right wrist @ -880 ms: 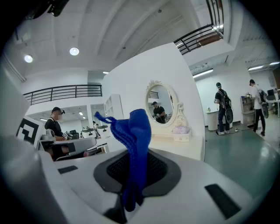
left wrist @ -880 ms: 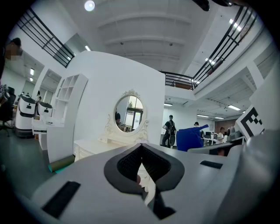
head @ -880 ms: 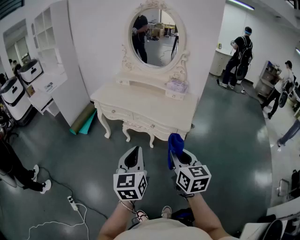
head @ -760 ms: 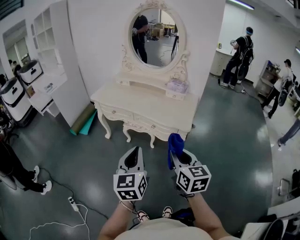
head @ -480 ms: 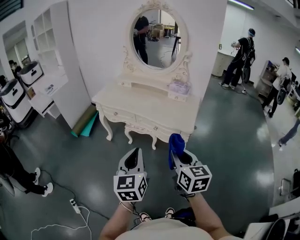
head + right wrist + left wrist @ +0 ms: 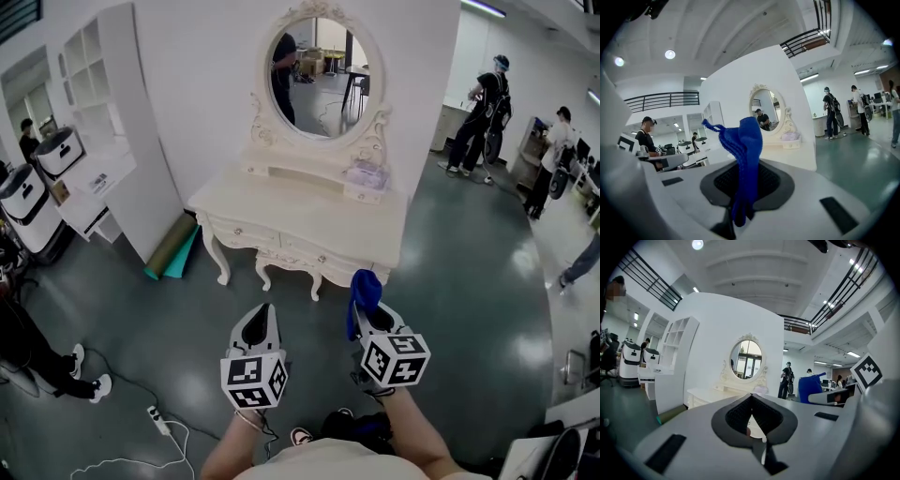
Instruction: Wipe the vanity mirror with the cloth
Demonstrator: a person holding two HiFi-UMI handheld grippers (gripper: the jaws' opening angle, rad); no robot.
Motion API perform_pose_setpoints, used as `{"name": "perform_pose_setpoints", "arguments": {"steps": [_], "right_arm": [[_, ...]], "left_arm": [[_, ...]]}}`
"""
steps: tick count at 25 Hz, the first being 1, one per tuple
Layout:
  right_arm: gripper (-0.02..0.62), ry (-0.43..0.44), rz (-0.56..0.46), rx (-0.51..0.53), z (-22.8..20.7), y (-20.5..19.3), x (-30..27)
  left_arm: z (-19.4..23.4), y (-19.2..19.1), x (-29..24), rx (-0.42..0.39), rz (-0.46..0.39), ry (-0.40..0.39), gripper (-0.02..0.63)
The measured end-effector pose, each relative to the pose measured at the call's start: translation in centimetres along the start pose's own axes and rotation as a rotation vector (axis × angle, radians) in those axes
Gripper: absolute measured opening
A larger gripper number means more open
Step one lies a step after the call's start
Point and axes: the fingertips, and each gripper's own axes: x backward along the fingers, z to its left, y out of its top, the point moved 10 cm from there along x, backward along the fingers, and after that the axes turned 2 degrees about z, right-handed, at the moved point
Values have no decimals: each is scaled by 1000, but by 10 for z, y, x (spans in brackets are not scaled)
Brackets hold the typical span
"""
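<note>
While in right gripper [image 6: 743, 185], cloth [image 6: 749, 140] upright.

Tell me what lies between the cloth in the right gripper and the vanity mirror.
In the head view, the cream dressing table stands between cloth and mirror; its top is bare except a small pale box.

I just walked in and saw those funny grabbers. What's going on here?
A person holds a grabber in each hand. The right gripper is pinching a blue cloth, which sticks up from its jaws. The left gripper is shut with nothing in it. Both are held out over the floor, in front of a white dressing table with an oval mirror. The cloth is not touching the mirror yet, so no wiping is happening.
</note>
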Motion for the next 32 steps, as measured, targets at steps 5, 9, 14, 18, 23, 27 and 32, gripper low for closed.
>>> {"name": "perform_pose_setpoints", "arguments": {"steps": [5,9,14,18,23,27,32], "right_arm": [[66,-18,9,-30,-4,-2,-21],[66,-46,9,21,-6,4,-46],[66,-39,20,32,-13,13,-94],[66,-8,14,32,-24,33,-139],[66,22,8,38,-46,64,-191],[66,23,5,27,-71,81,-226],[66,33,26,9,-99,91,-261]], "left_arm": [[16,-1,-15,-2,2,1,5],[30,0,-33,1,1,15,5],[50,8,-68,3,-7,47,6],[60,23,-108,-4,-19,63,5],[68,39,-162,-4,-28,82,6],[68,44,-204,0,-21,81,5],[67,48,-244,2,-14,78,5]]}}
